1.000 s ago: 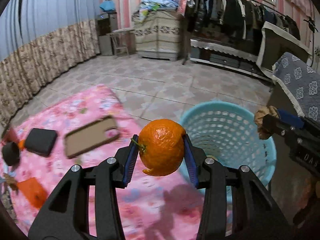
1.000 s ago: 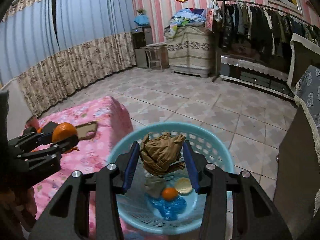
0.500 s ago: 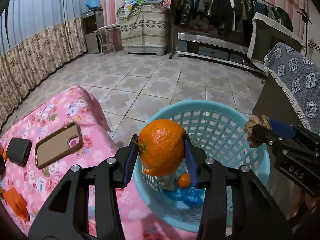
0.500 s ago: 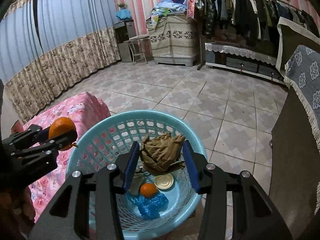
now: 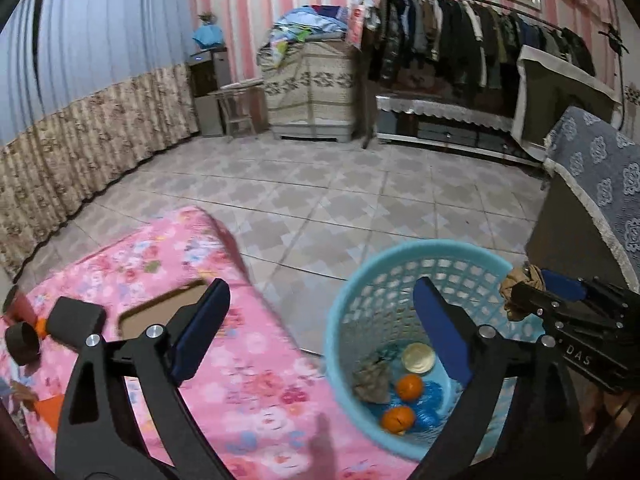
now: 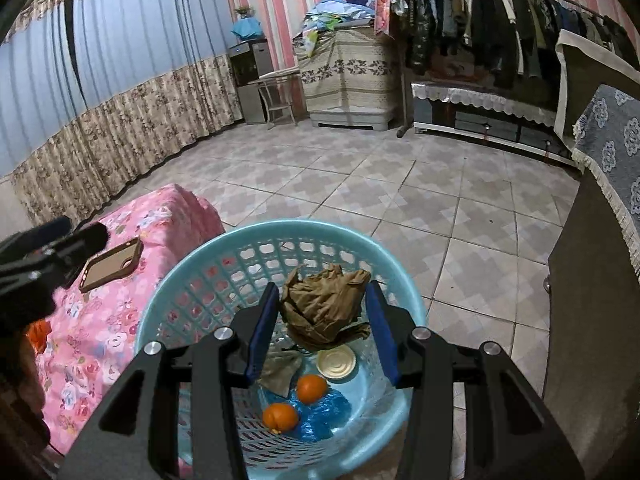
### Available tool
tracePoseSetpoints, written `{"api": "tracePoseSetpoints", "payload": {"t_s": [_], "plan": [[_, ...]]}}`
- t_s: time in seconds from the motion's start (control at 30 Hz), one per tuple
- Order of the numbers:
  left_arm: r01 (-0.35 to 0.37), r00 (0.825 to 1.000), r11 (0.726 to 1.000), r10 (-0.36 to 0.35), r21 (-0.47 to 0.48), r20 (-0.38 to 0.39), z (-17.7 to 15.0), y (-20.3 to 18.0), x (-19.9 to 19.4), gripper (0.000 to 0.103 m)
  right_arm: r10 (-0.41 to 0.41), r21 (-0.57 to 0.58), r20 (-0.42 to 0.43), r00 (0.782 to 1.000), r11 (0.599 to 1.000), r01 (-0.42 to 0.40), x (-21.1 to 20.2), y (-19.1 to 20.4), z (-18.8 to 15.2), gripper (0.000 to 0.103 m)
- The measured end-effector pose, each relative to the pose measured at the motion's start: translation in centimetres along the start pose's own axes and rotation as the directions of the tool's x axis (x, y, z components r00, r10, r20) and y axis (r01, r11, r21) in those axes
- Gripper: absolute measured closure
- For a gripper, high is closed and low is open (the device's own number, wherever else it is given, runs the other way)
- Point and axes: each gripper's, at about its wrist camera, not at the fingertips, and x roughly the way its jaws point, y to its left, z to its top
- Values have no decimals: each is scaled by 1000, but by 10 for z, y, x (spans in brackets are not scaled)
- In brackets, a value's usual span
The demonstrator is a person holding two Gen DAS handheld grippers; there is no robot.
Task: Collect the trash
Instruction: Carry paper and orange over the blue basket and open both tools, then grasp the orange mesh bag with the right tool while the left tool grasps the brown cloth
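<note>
Left wrist view: the left gripper (image 5: 320, 320) has just been opening, its jaws wide with nothing between them, above the near rim of the blue basket (image 5: 340, 320). Two oranges (image 5: 398, 419) lie inside (beside a blue bag). The right gripper (image 6: 322, 318) pinches crumpled brown paper (image 6: 324, 306) over the basket, beside the pink table's edge (image 6: 188, 216); open tiled floor (image 6: 400, 184) lies beyond.

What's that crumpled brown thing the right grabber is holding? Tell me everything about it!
The crumpled brown wad looks like thin paper or plastic wrapping, creased and folded into a loose ball with a few points sticking out. The right gripper pinches it on both sides between blue pads. It hangs above the open blue basket, touching nothing else.
</note>
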Motion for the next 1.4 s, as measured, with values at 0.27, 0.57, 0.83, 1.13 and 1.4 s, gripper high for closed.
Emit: {"api": "tracePoseSetpoints", "payload": {"t_s": [0.27, 0.57, 0.83, 1.13, 1.4], "plan": [[-100, 995, 992, 102, -71, 18, -12, 55, -29, 6, 5, -19, 16, 1000, 1000, -5, 6, 22, 3, 45], [-159, 987, 977, 162, -142, 10, -36, 100, -53, 6, -58, -29, 64, 996, 998, 60, -7, 35, 5, 13], [-188, 980, 963, 198, -195, 32, -52, 134, -86, 6, -33, -86, 103, 994, 995, 42, -33, 73, 7, 5], [-342, 936, 901, 353, -266, -9, -91, 215, -121, 5, 116, -198, 99, 988, 976, -94, -45, 164, 4, 5], [-487, 870, 816, 486, -310, -86, -126, 304, -144, 6, 203, -317, 31, 979, 931, -183, -30, 257, -20, 5]]}}
